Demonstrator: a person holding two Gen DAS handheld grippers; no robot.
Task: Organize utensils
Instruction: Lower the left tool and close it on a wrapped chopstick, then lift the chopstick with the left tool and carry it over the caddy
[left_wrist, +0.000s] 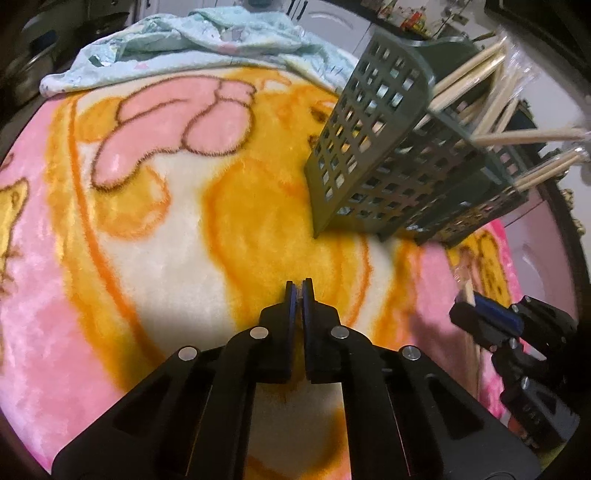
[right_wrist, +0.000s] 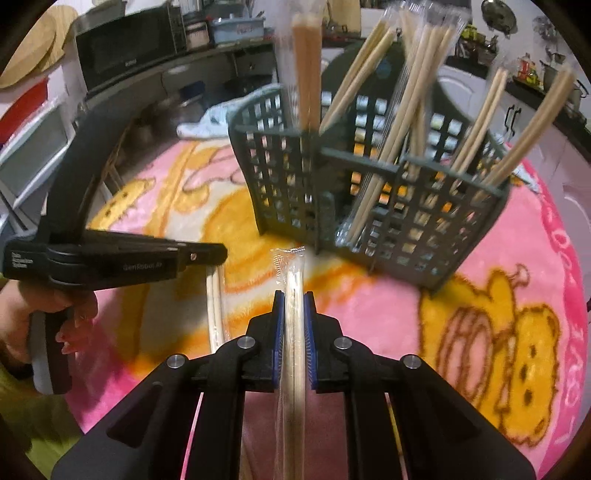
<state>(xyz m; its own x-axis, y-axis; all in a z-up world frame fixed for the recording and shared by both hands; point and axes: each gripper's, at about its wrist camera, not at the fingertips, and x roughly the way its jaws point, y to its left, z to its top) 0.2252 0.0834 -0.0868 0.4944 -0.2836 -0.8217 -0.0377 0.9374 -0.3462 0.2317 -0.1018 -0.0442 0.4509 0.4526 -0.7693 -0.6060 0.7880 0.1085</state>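
Right gripper (right_wrist: 294, 295) clamping a plastic-wrapped pair of chopsticks (right_wrist: 293, 332) between blue pads, just near of the green slotted utensil basket (right_wrist: 424, 221) standing on the pink cartoon blanket (right_wrist: 480, 314); left gripper (left_wrist: 298, 284) hovering with fingers nearly together, holding nothing; basket already carrying several wrapped chopsticks (right_wrist: 391, 140) upright; another wrapped pair (right_wrist: 216, 310) lying on the blanket at left

You had the dark green plastic lattice utensil basket (right_wrist: 373, 192) standing upright on the pink and orange fleece blanket (right_wrist: 369, 306), several clear-wrapped pairs of pale wooden chopsticks (right_wrist: 391, 140) leaning in its compartments. One wrapped pair (right_wrist: 294, 295) sat clamped lengthwise in your right tongs (right_wrist: 294, 295); another wrapped pair (right_wrist: 216, 310) lay flat on the blanket.
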